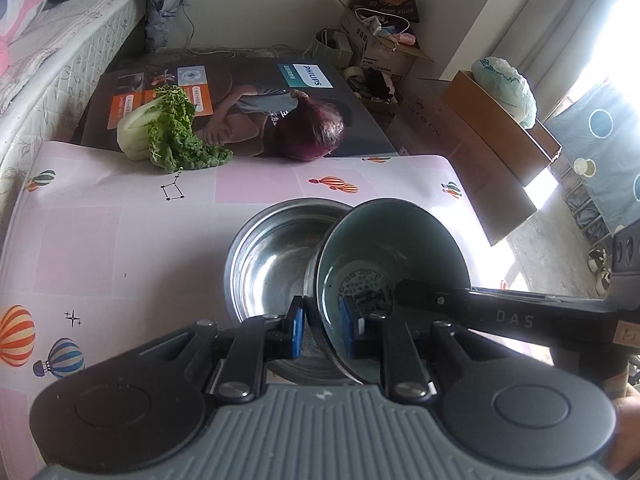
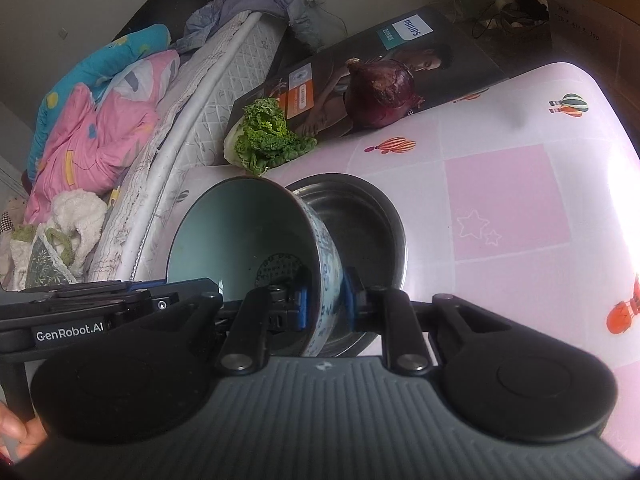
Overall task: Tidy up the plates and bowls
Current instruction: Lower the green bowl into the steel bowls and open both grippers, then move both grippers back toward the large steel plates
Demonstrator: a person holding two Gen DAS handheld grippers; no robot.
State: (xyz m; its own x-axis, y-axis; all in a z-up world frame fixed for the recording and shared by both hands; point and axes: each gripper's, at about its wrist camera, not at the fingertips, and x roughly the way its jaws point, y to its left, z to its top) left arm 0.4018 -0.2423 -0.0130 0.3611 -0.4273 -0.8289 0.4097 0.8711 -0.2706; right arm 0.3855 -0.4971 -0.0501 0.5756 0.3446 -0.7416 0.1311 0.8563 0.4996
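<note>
A ceramic bowl (image 1: 392,240), pale teal inside and blue-and-white patterned outside (image 2: 328,280), hangs tilted over a steel bowl (image 1: 272,256) that sits on the pink tablecloth (image 1: 120,240). My left gripper (image 1: 323,332) is shut on one side of the ceramic bowl's wall, one blue pad inside and one outside. My right gripper (image 2: 325,308) is shut on the opposite side of the same bowl (image 2: 240,232). The steel bowl (image 2: 360,220) shows behind the ceramic one and is partly hidden by it. Each gripper's black body reaches into the other's view.
A leafy green vegetable (image 1: 168,132) and a red onion (image 1: 312,128) lie at the table's far edge against a printed Philips box (image 1: 240,92). A mattress with bedding (image 1: 48,60) runs along the left. Cardboard boxes (image 1: 500,140) stand on the floor to the right.
</note>
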